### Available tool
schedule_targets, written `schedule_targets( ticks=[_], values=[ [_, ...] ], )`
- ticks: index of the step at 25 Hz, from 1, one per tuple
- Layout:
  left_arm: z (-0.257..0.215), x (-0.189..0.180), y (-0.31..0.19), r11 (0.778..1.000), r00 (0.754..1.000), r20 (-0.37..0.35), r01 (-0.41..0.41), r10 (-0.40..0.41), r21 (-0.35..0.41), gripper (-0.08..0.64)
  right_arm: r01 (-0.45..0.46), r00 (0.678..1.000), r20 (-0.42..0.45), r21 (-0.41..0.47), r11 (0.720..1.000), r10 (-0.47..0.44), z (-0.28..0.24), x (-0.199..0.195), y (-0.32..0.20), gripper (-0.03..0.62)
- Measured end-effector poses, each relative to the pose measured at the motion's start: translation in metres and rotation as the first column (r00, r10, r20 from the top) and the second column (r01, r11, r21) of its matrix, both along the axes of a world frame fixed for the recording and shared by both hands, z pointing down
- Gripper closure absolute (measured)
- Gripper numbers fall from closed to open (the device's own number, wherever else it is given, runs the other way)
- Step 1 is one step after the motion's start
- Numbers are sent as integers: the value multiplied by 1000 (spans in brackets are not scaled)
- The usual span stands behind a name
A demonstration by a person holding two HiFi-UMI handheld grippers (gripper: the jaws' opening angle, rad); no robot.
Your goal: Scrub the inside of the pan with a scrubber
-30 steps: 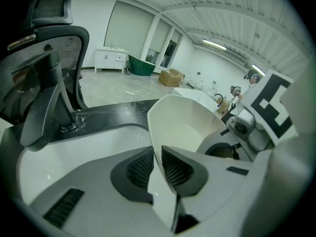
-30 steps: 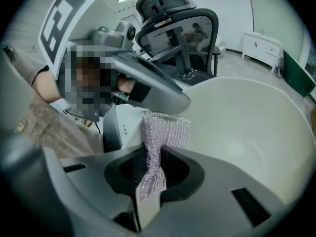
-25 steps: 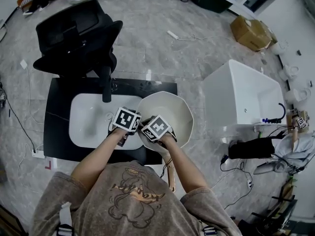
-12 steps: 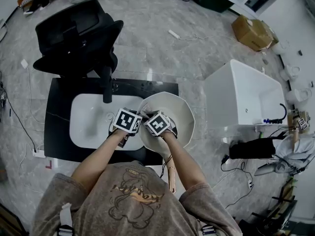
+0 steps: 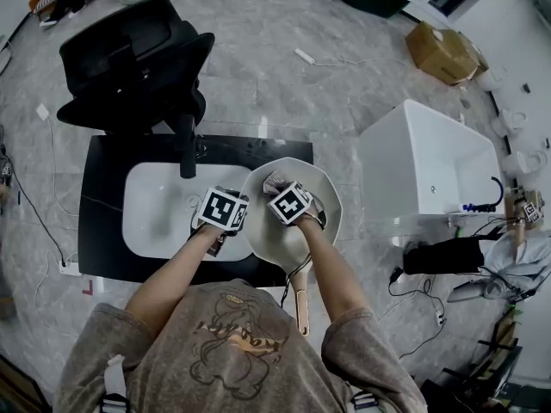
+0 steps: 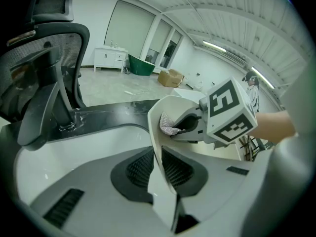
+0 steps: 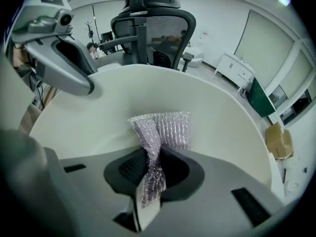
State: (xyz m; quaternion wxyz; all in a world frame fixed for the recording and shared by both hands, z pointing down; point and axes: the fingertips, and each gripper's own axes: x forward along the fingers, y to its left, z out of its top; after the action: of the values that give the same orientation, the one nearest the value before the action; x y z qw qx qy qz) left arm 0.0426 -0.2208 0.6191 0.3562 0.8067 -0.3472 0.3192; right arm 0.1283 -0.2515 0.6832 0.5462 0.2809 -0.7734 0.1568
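Cream-white pan (image 5: 325,203), faceted rim, pale wooden handle (image 5: 300,311), at the right edge of a white sink (image 5: 155,218) set in a black counter (image 5: 102,157). Rim pinched tight by the left gripper (image 6: 159,168). Silvery, crinkled mesh scrubber (image 7: 165,130) clamped in the right gripper (image 7: 152,177), against the pan's inner wall.

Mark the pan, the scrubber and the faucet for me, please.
pan (image 5: 271,243): head view, bare inner wall at the near side.
scrubber (image 7: 170,130): right gripper view, silvery mesh above the jaws.
faucet (image 5: 186,153): head view, middle of the black spout.
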Motion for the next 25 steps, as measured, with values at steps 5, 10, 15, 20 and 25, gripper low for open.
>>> schedule_targets(
  ticks=[5,10,15,20,25],
  values=[
    [1,0,0,1000,1000,-4,3,-3,1,499,-34,999,-40,-12,999,33,3,30,2,509],
    [1,-1,0,1000,1000,-1,3,-3,1,499,-60,994,-92,-57,997,55,6,55,11,509],
    [1,0,0,1000,1000,3,0,0,2,499,-82,989,-136,-120,989,66,5,72,26,509],
    [2,0,-1,1000,1000,8,-3,3,4,499,-102,986,-149,-200,975,73,7,83,49,509],
    [2,-1,-1,1000,1000,8,-1,1,-1,499,-87,988,-150,-295,952,44,6,80,78,509]
  ],
)
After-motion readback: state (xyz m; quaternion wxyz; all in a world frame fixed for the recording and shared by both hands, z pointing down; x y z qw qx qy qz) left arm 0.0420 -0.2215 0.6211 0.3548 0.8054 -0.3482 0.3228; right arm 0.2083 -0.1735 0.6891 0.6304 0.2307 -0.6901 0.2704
